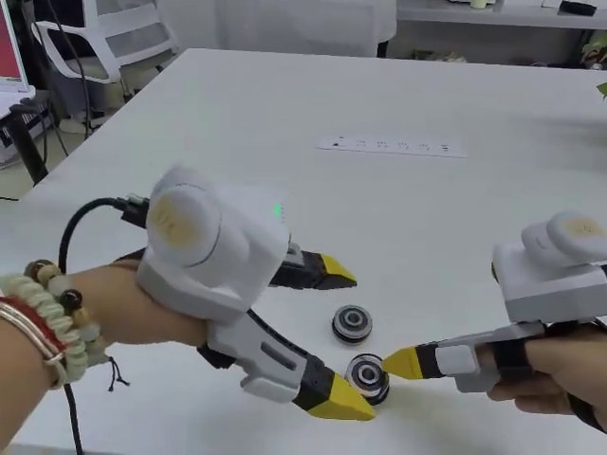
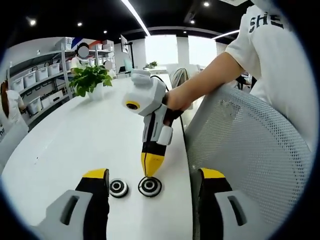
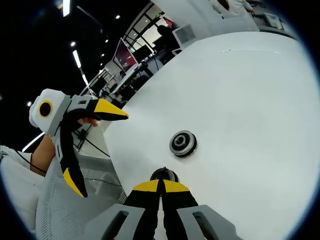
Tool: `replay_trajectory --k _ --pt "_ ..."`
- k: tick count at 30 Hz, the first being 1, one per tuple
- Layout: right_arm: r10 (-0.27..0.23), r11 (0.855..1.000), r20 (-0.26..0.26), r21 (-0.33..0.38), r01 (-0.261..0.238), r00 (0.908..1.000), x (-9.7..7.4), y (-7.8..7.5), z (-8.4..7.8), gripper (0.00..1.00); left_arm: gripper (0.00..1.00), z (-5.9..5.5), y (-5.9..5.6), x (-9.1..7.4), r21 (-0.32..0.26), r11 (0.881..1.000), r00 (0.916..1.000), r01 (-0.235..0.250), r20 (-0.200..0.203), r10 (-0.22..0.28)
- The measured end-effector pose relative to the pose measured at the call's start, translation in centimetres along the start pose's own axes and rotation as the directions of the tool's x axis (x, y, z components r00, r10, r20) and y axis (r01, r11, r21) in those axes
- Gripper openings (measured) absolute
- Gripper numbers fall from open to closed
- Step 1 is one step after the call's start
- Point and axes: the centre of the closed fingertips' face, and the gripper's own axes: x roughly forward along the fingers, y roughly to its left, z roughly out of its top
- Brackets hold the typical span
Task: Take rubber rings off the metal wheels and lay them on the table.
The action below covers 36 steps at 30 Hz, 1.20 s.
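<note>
Two small metal wheels with black rubber rings lie flat on the white table [image 1: 285,114]. The far wheel [image 1: 352,323] [image 2: 118,188] [image 3: 182,143] lies free. The near wheel [image 1: 367,376] [image 2: 150,186] [image 3: 164,174] has the yellow tips of my right gripper [image 1: 394,362] [image 2: 150,169] [image 3: 161,183] pressed against its edge, jaws together; whether they pinch the ring I cannot tell. My left gripper [image 1: 343,339] [image 2: 154,175] [image 3: 95,150] comes in from the left, open wide, with one jaw on each side of the two wheels and clear of both.
A white power strip [image 1: 392,146] lies flat further back on the table. A mesh chair back [image 2: 240,150] stands close along the near table edge. A potted plant [image 2: 90,77] sits at the far end. A white office chair [image 1: 104,38] stands beyond the far left corner.
</note>
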Motion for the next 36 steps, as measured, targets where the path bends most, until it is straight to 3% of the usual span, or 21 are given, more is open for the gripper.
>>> replay_trajectory --k 10,17,21,23,28,34,36 --pt "0.01 1.0 0.0 -0.021 -0.01 1.0 0.0 0.9 0.1 0.0 0.75 0.3 0.3 -3.5 0.007 0.995 0.9952 -0.097 0.015 0.097" --pt "0.026 0.999 0.031 -0.023 -0.025 0.9992 -0.3 1.4 0.8 0.0 0.81 -0.4 0.4 -6.3 -0.042 0.982 0.982 -0.185 0.031 0.186" --pt "0.029 0.999 0.048 -0.017 -0.028 0.9984 -0.6 1.4 1.1 0.0 0.86 -0.9 0.7 -8.1 -0.083 0.965 0.9662 -0.25 0.043 0.254" --pt "0.03 0.999 0.055 -0.014 -0.029 0.998 -0.7 1.4 1.3 0.0 0.89 -0.8 0.9 -8.9 -0.114 0.955 0.9564 -0.275 0.068 0.284" --pt "0.024 1.0 0.065 -0.02 -0.023 0.9976 -1.0 1.4 1.5 0.0 0.92 -1.3 0.7 -10.1 -0.147 0.939 0.9418 -0.312 0.082 0.326" --pt "0.021 0.999 0.083 -0.035 -0.018 0.9963 -1.5 1.7 1.9 0.0 0.94 -3.5 0.3 -11.1 -0.223 0.91 0.9247 -0.349 0.076 0.373" --pt "0.018 0.999 0.089 -0.041 -0.014 0.9958 -1.7 1.7 2.1 0.0 0.94 -4.2 -0.2 -11.2 -0.252 0.901 0.9235 -0.353 0.062 0.379"
